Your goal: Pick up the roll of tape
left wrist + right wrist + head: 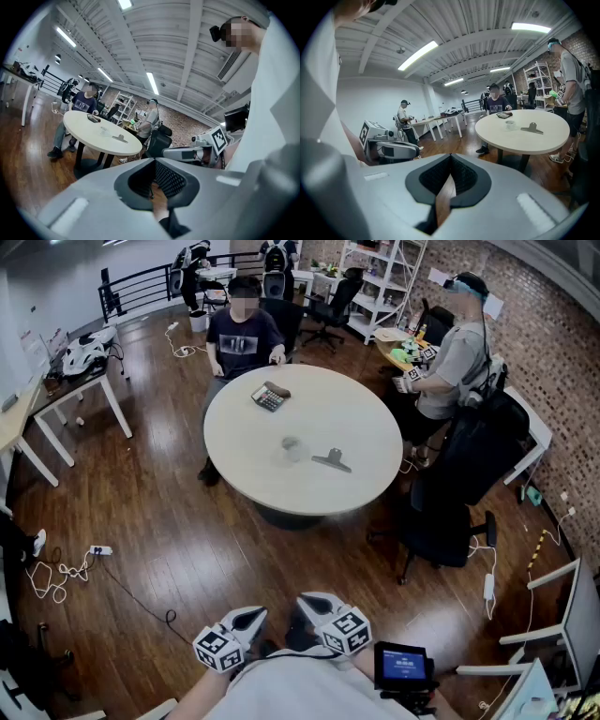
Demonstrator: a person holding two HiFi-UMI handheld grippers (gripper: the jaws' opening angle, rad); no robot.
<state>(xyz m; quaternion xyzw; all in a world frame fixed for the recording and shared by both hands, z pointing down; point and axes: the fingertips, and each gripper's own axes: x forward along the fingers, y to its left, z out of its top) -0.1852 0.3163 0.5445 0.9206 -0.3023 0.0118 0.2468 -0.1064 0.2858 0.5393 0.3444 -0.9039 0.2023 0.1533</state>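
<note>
The roll of tape [292, 448] is a small clear ring lying near the middle of the round white table [244, 474], well ahead of me across the wood floor. It also shows as a tiny pale ring in the left gripper view [104, 131] and the right gripper view [510, 124]. Both grippers sit low, close to my body, far from the table. My left gripper [255, 615] is shut and empty, its jaws meeting at the tip [154, 160]. My right gripper [307, 601] also has its tips together with nothing held [450, 154].
On the table lie a calculator [270, 397] and a grey clip [332, 460]. A person [244, 334] sits at the far side; another person [455, 357] stands at the right. A black office chair [450, 521] stands by the table's right. Cables [56, 573] lie on the floor at the left.
</note>
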